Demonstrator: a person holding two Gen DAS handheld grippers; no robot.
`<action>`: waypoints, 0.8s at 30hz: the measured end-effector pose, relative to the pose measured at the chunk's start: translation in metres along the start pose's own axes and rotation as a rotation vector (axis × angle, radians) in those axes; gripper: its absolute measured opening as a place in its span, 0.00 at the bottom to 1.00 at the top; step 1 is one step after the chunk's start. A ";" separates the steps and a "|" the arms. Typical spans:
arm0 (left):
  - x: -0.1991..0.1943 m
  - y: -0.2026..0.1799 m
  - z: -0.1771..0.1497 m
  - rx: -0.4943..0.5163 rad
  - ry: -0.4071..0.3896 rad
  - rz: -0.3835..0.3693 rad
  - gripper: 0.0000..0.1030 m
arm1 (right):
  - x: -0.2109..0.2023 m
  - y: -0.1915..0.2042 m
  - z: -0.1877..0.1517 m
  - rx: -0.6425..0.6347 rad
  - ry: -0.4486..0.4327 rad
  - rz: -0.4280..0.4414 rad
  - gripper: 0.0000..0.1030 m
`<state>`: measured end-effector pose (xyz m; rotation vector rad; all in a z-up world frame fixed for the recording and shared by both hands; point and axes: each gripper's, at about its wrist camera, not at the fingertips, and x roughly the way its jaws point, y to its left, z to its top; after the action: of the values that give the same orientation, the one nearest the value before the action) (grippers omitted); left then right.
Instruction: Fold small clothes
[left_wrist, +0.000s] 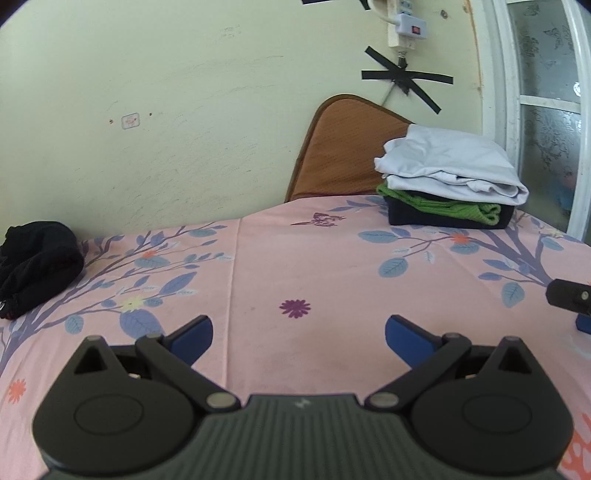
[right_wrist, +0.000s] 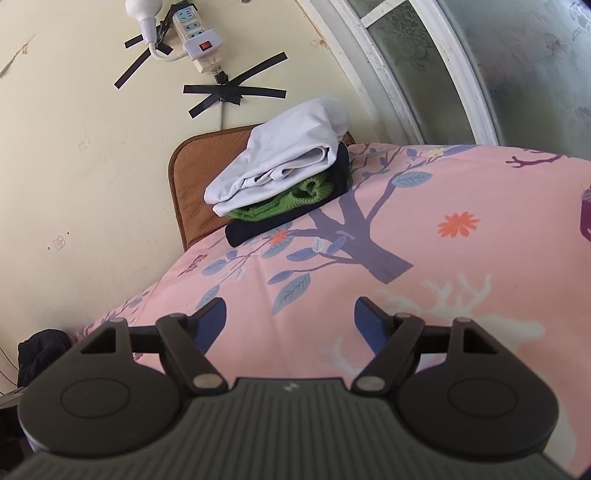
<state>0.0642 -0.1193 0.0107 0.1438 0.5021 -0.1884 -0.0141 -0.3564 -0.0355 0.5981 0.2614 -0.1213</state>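
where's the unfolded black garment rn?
The black garment lies bunched at the far left edge of the pink bedsheet in the left wrist view, near the wall and well apart from the folded stack at the right.

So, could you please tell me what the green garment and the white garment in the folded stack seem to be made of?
The green garment looks like a chunky ribbed knit, perhaps wool or acrylic: raised ridges show along its rolled edge. The white garment on top seems a thin, smooth matte fabric, possibly cotton jersey, judging by its soft, fine folds.
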 end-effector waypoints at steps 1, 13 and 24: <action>0.000 0.000 0.000 -0.001 -0.002 0.007 1.00 | 0.000 0.000 0.000 0.001 -0.001 0.001 0.77; -0.003 -0.008 -0.004 0.059 0.023 0.101 1.00 | 0.000 -0.003 0.001 0.016 -0.004 0.018 0.78; 0.001 -0.003 -0.007 0.035 0.088 0.087 1.00 | 0.002 -0.005 0.002 0.022 0.006 0.033 0.79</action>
<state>0.0605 -0.1212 0.0037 0.2087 0.5789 -0.1058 -0.0130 -0.3620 -0.0371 0.6246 0.2561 -0.0910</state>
